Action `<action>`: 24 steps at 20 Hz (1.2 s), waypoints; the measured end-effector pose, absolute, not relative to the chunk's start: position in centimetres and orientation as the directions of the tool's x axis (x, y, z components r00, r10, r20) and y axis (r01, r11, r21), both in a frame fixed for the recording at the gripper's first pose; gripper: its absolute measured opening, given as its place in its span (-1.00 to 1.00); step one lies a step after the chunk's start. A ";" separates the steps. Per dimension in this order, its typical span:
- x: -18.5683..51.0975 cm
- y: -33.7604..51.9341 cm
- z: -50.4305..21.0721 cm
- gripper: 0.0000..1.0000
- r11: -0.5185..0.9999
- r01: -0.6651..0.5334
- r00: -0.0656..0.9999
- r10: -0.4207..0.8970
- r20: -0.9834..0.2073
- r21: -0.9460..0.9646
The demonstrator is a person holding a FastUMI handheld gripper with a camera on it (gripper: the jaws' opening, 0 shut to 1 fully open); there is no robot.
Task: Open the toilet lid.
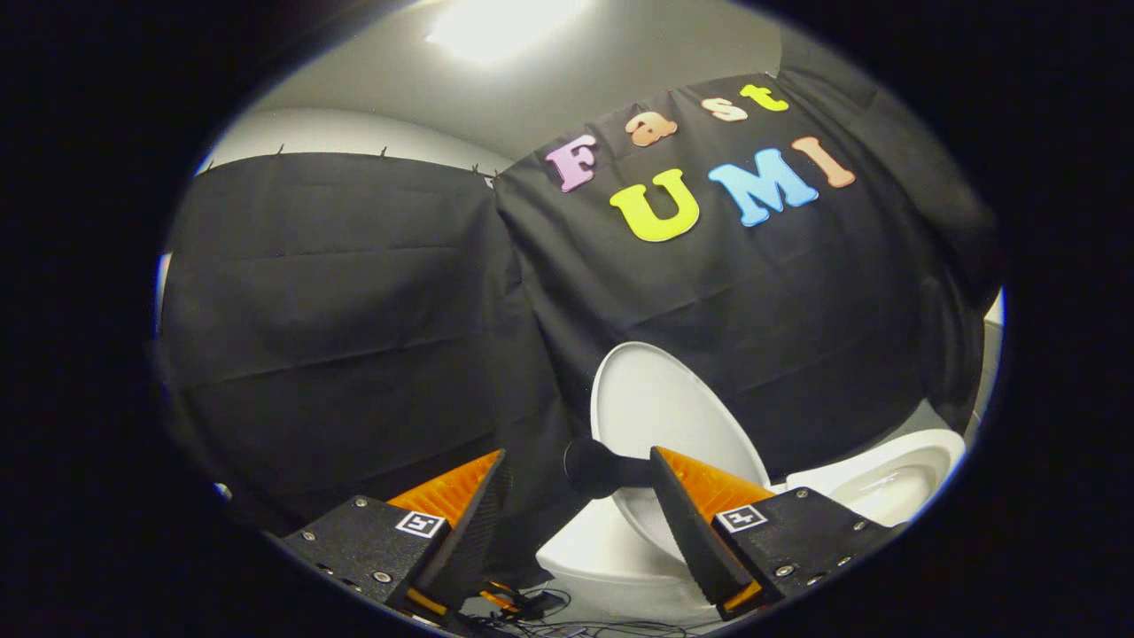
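Standing raised against the black cloth, the toilet lid (660, 403) points upward beyond the gripper (580, 478), jaws apart.

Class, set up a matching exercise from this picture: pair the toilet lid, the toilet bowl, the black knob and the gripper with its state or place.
Things:
1. toilet lid
2. toilet bowl
3. black knob
4. gripper

States or places:
A. open, holding nothing
B. raised upright against the black cloth
C. uncovered, white inside
D. between the fingers, sticking out from the lid

Pairs: 1-B, 2-C, 3-D, 4-A
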State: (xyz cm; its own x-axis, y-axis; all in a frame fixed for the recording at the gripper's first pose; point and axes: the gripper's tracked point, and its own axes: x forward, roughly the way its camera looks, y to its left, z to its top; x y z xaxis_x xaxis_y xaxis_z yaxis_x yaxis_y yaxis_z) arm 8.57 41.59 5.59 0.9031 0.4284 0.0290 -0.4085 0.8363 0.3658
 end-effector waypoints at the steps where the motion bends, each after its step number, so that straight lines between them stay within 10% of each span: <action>1: 8.3 40.5 6.2 0.90 0.848 -0.397 0.910 0.415 0.028 0.350; 24: 2.0 16.1 7.3 0.91 0.992 -0.125 0.992 0.125 -0.007 0.015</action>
State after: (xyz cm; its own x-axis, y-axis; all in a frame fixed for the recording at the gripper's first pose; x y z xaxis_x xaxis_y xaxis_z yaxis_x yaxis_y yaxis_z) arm 1.99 16.08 7.31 0.9921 0.1255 -0.0067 -0.1253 0.9920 0.0150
